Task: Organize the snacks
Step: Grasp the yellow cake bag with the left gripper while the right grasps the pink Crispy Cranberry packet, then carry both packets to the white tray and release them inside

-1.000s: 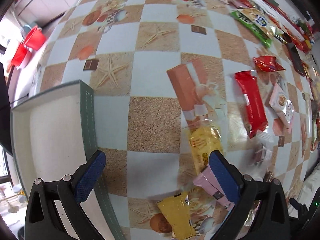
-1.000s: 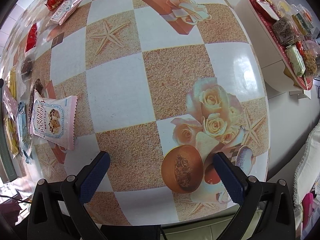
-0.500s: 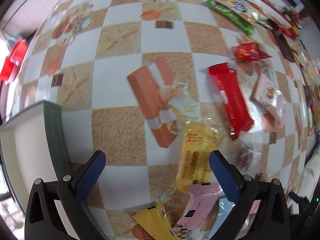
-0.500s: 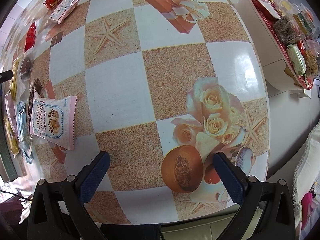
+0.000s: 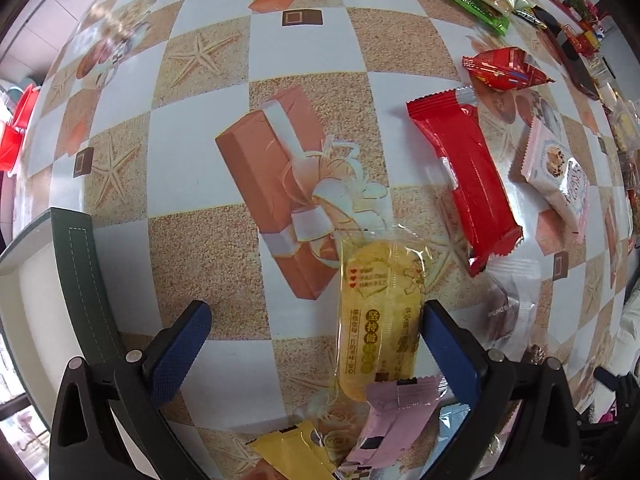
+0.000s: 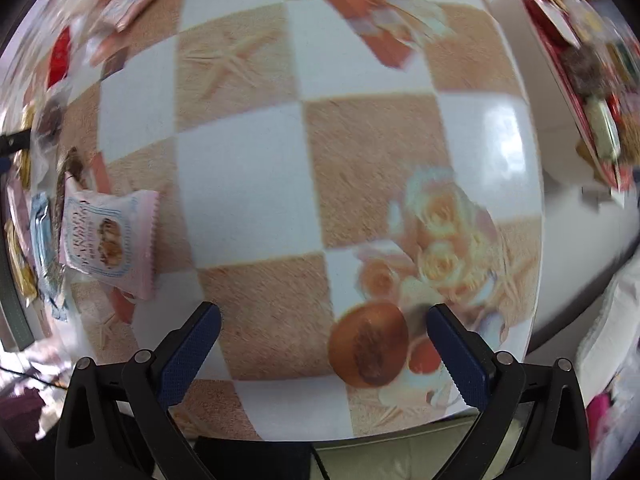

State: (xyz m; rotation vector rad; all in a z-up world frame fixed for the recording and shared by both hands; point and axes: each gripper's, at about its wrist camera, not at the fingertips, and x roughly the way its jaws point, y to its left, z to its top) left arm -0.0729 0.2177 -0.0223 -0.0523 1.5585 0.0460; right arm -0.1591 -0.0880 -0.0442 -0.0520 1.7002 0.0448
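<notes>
— Edges first: what is seen round the table [image 5: 224, 264]?

— Its rounded near edge is seen in the right wrist view, with floor beyond. A tray [image 5: 86, 280] with a dark green rim is seen at the left of the left wrist view, its corner reaching behind the left finger. Open checkered cloth is seen between the tray and the snacks.

— And the snacks?

— A yellow cake [image 5: 378, 312] in clear wrap is seen low in the centre. A red bar [image 5: 466, 176] is laid beyond it to the right, and a pink pack [image 5: 556, 172] further right. A pink sachet [image 5: 390, 412] and a yellow sachet [image 5: 292, 454] are seen nearest the camera, the pink one overlapping the cake's near end.

— How is the left gripper [image 5: 316, 344] held?

— It is spread wide and nothing is gripped. The cake is seen just inside the right finger; contact cannot be told.

— And the right gripper [image 6: 324, 340]?

— It is likewise spread wide and empty, above bare cloth near the table edge. That view is blurred. Another pink pack [image 6: 108, 240] is seen at its left.
</notes>
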